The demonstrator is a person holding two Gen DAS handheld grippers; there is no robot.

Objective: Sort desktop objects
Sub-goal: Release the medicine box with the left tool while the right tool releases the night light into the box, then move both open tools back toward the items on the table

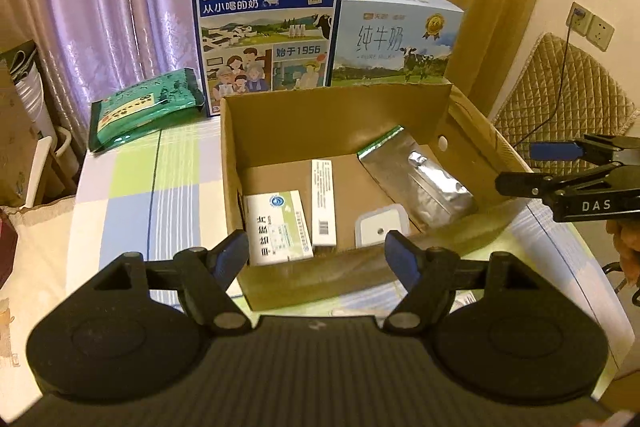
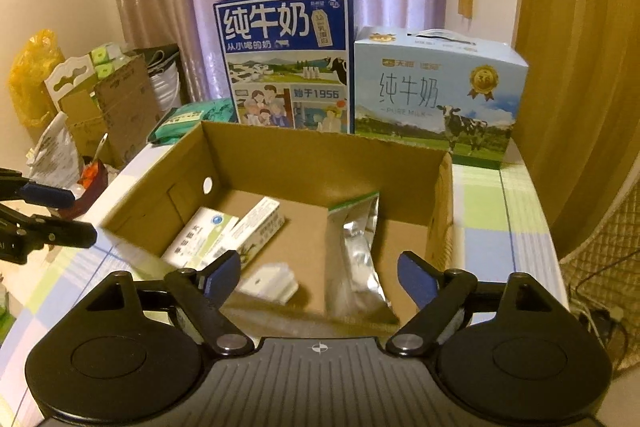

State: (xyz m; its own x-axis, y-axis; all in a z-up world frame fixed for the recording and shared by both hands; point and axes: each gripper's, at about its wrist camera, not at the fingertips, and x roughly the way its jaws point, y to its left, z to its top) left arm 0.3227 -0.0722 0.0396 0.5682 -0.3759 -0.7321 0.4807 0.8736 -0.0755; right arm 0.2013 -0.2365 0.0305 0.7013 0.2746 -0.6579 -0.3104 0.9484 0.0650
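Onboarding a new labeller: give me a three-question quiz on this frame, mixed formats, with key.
1. True or false: the open brown cardboard box holds four items.
2. Which lies outside the box? A) crinkled silver foil pouch B) flat green foil packet C) small white square plastic case
3. Fill in: both the left gripper and right gripper are ____ and empty.

Key: 1 true; 2 B; 3 open.

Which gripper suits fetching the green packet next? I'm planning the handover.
Probably left: the flat green foil packet lies outside the brown cardboard box, on the left gripper's side; the right gripper sits across the box. Both are open and hold nothing.
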